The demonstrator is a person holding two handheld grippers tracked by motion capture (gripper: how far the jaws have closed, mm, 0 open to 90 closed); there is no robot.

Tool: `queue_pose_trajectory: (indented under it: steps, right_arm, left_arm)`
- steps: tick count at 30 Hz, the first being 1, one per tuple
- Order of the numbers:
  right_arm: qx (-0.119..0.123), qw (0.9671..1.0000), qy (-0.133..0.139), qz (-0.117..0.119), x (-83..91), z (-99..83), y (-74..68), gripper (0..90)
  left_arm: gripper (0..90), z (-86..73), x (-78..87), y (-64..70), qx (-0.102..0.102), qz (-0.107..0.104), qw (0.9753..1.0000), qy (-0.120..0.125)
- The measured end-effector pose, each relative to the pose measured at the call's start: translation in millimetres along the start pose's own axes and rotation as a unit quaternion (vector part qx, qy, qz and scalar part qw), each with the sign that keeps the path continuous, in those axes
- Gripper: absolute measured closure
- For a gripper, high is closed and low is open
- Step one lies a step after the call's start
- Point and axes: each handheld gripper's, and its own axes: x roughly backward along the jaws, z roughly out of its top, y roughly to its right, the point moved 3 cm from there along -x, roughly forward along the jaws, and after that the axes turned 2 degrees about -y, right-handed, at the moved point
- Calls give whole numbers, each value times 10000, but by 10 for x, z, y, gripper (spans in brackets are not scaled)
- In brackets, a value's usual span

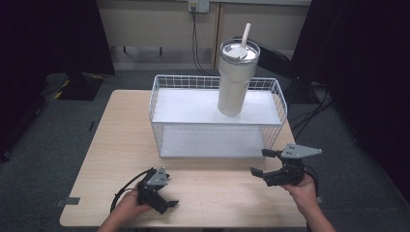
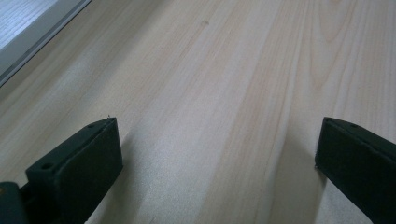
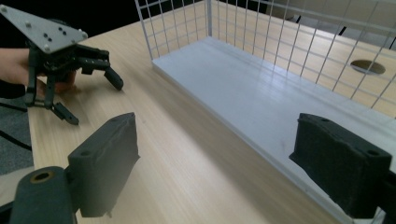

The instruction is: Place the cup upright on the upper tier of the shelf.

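Observation:
A white wire rack (image 1: 183, 106) with two white shelves stands at the back of the wooden table (image 1: 116, 145). A tall white tumbler (image 1: 234, 82) with a lid and straw is upright on the right part of its upper shelf. My left gripper (image 1: 164, 193) rests low near the table's front edge, open, with bare wood between its jaws (image 2: 217, 140). My right gripper (image 1: 261, 162) hovers open at the rack's front right corner, pointing left. Its own view has the jaws wide apart (image 3: 219, 140) beside the lower shelf (image 3: 261, 93), and the left gripper (image 3: 93, 100) farther off.
The rack's wire walls (image 3: 233, 28) rise around the lower shelf, and its white edge (image 2: 28, 28) shows in the left gripper view. Bare tabletop lies left of the rack and between the grippers. Grey carpet (image 1: 58, 145) and cables (image 1: 309, 116) surround the table.

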Motion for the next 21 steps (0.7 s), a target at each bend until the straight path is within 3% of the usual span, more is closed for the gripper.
queue_pose_trajectory:
  steps: [21]
  right_arm:
    - [-289, 9984, -483, -4, -163, -662, 48, 138]
  left_arm:
    - [0, 0, 0, 0, 1, 1, 10000, 1]
